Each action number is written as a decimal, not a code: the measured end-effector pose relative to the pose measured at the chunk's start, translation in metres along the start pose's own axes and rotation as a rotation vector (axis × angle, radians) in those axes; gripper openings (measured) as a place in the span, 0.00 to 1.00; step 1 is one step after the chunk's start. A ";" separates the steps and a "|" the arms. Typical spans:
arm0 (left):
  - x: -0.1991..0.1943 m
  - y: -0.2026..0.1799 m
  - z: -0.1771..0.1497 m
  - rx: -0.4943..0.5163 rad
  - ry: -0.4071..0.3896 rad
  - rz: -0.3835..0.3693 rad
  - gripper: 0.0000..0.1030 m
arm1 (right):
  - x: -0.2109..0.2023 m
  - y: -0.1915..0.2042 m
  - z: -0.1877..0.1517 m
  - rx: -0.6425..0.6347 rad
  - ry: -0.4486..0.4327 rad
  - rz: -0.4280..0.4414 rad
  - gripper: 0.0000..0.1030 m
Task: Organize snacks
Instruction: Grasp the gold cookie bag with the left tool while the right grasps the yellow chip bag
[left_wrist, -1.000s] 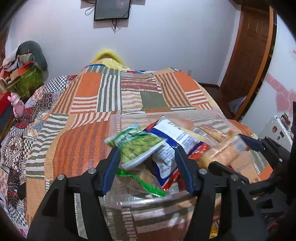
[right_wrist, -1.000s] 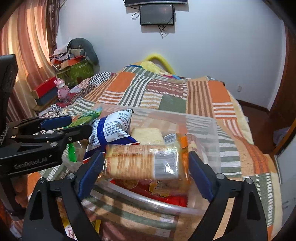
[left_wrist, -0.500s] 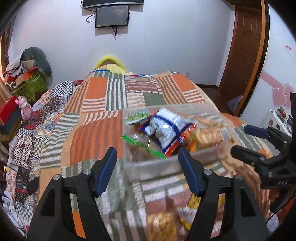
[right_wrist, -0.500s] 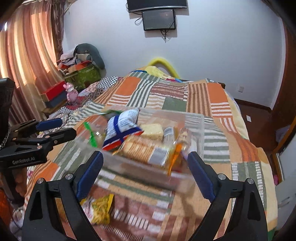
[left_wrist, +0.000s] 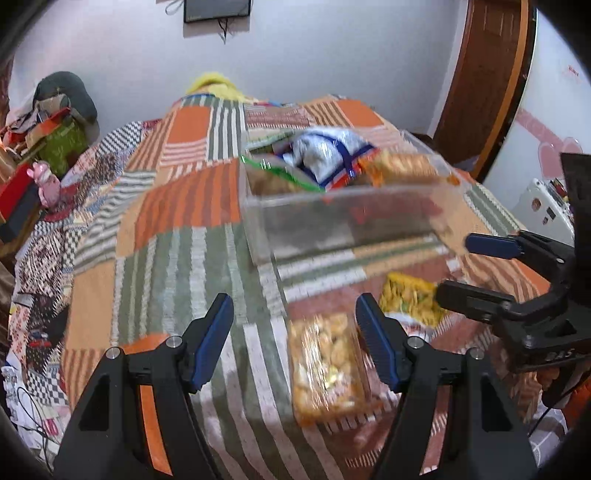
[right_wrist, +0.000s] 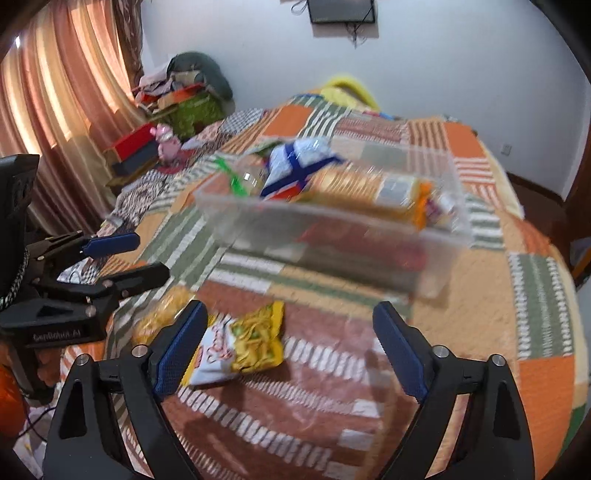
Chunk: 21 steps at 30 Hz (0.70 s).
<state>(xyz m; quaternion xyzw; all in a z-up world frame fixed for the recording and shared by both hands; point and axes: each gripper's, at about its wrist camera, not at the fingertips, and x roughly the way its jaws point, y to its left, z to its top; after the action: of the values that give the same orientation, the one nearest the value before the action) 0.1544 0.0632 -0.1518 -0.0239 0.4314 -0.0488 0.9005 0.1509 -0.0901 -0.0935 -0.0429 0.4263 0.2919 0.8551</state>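
Observation:
A clear plastic bin stands on the patchwork bed and holds a white-and-blue bag, a roll of biscuits and a green packet. My left gripper is open, well short of the bin; a clear pack of orange snacks lies on the bed under it, untouched. In the right wrist view the bin sits ahead of my right gripper. Its jaws are closing with nothing pressed between them. A yellow packet lies by its left finger. Each gripper shows in the other's view: right, left.
The quilt covers the whole bed. Piled clothes and boxes and a pink toy sit at the left beside a curtain. A wooden door is at the right, with a screen on the far wall.
Both grippers let go of their packets over the bin and drew back toward the near end of the bed. The green packet and biscuits now lie in the bin; two loose packets came into view.

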 end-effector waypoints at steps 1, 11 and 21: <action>0.002 0.000 -0.004 -0.003 0.010 -0.005 0.66 | 0.006 0.001 -0.001 0.001 0.021 0.016 0.77; 0.023 -0.006 -0.025 -0.013 0.087 -0.053 0.65 | 0.030 0.002 -0.014 0.039 0.122 0.138 0.32; 0.035 -0.008 -0.028 -0.043 0.105 -0.075 0.43 | 0.018 0.005 -0.014 0.027 0.077 0.123 0.13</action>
<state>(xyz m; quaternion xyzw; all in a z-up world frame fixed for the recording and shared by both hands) 0.1540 0.0517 -0.1952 -0.0568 0.4777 -0.0743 0.8735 0.1469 -0.0825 -0.1156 -0.0161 0.4645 0.3362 0.8191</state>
